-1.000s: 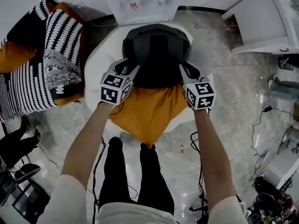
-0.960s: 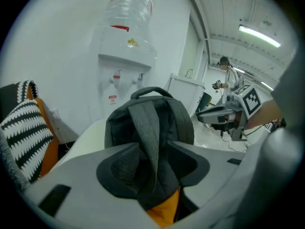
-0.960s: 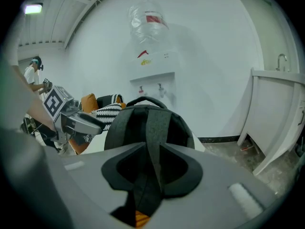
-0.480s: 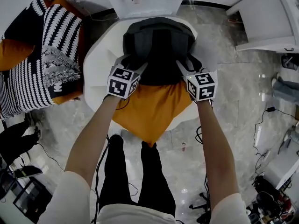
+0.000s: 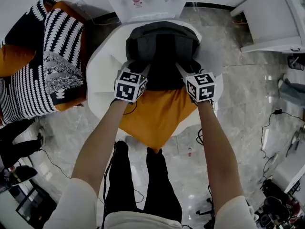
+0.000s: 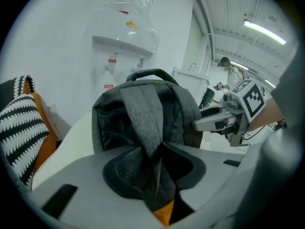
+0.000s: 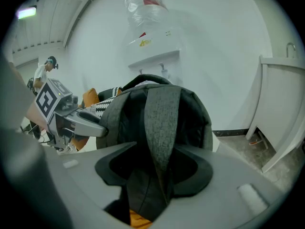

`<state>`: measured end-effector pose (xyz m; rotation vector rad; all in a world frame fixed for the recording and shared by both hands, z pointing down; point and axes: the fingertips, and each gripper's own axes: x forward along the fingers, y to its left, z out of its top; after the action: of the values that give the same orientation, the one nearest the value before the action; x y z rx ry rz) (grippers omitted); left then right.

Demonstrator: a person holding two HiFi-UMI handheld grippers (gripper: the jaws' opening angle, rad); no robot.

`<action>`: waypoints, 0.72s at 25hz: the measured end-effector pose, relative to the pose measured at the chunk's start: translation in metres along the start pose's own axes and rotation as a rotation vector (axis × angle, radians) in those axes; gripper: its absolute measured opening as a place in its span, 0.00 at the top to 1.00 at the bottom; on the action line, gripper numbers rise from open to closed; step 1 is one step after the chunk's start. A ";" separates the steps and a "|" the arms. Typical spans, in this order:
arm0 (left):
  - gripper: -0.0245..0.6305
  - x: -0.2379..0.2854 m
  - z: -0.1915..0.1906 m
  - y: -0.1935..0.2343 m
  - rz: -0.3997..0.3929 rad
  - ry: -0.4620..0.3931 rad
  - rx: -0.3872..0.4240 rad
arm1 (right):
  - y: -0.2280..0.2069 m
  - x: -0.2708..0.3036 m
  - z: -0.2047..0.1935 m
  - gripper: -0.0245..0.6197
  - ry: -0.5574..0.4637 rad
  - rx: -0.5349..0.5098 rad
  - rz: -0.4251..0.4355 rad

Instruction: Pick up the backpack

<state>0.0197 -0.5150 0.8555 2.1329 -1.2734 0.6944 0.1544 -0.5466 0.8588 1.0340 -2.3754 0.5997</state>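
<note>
The grey backpack [image 5: 162,51] stands at the back of the white round seat [image 5: 101,66], with an orange cushion [image 5: 155,120] draped over the seat's front edge. Above the seat, the left gripper [image 5: 137,67] has narrow jaws closing on the left strap [image 6: 143,118]. The right gripper [image 5: 186,67] holds its jaws wide around the right strap [image 7: 162,123]. Patterned cushions [image 5: 52,56] lie left of the seat, a water dispenser [image 5: 143,1] stands behind it, and open marble floor [image 5: 238,104] lies to its right.

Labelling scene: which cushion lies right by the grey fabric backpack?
The plain orange cushion, against the backpack on the white seat; the black-and-white patterned cushions sit apart.
</note>
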 end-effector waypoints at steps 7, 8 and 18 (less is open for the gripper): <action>0.88 -0.016 0.004 -0.004 -0.023 -0.008 0.021 | 0.000 -0.009 0.002 0.81 -0.021 0.035 -0.009; 0.89 -0.018 0.004 -0.004 -0.027 -0.011 0.018 | 0.002 -0.011 0.002 0.82 -0.021 0.035 -0.006; 0.90 -0.052 0.021 -0.018 -0.042 -0.045 -0.007 | 0.025 -0.044 0.025 0.85 -0.075 0.054 -0.017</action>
<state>0.0174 -0.4901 0.8018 2.1748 -1.2485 0.6270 0.1553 -0.5210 0.8090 1.1172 -2.4248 0.6318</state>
